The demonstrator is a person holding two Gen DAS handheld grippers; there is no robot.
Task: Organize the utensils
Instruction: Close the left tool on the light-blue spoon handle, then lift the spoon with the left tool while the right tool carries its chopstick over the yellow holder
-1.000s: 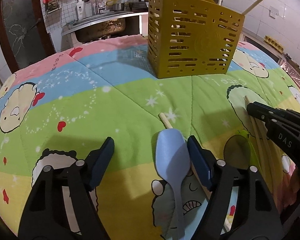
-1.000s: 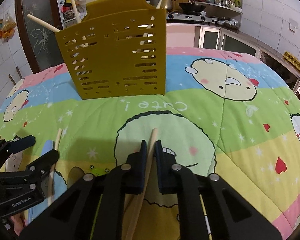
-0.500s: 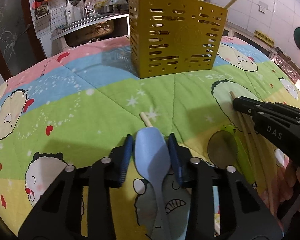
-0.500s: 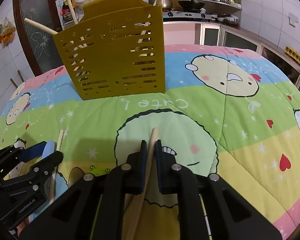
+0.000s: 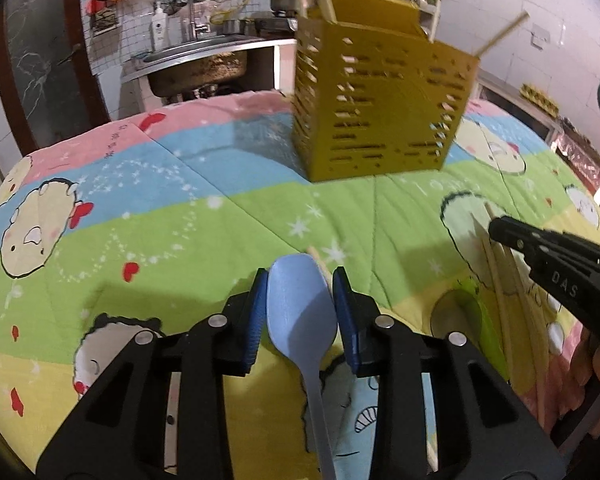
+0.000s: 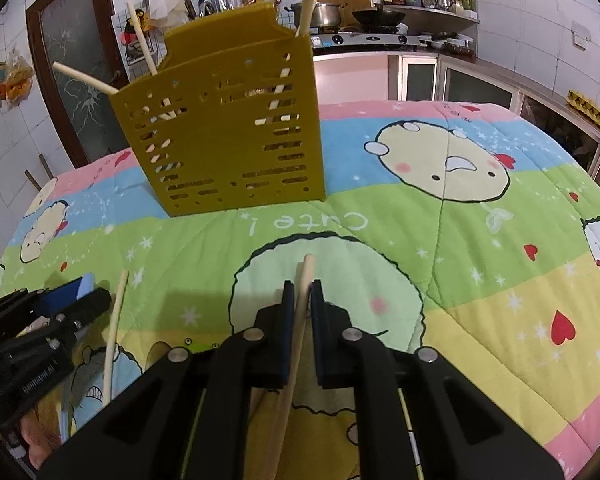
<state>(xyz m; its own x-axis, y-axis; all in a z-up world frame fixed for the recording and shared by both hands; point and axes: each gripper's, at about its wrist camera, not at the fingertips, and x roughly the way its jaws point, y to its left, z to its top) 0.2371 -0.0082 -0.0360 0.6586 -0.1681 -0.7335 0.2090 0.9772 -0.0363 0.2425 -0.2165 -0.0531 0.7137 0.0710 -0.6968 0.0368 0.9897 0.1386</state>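
My left gripper [image 5: 300, 276] is shut on the bowl of a light blue spoon [image 5: 300, 312], whose handle runs back between the arms. A yellow slotted utensil holder [image 5: 380, 108] stands on the quilt beyond it, with several chopsticks sticking out. My right gripper [image 6: 302, 292] is shut on a wooden chopstick [image 6: 306, 276] whose tip pokes out ahead of the pads. The holder [image 6: 228, 136] is ahead and to the left of it. Each gripper shows in the other's view, the right gripper [image 5: 496, 228] at the right and the left gripper [image 6: 88, 292] at the left.
A loose chopstick [image 6: 114, 332] lies on the cartoon quilt [image 6: 480, 280] between the grippers. A green spoon [image 5: 460, 312] and more chopsticks [image 5: 500, 288] lie under the right gripper. A sink [image 5: 196, 64] and a stove counter [image 6: 380, 40] are behind the table.
The left jaws have closed from wide open onto the blue spoon's bowl. The right gripper has kept its grip on the chopstick and stayed in place.
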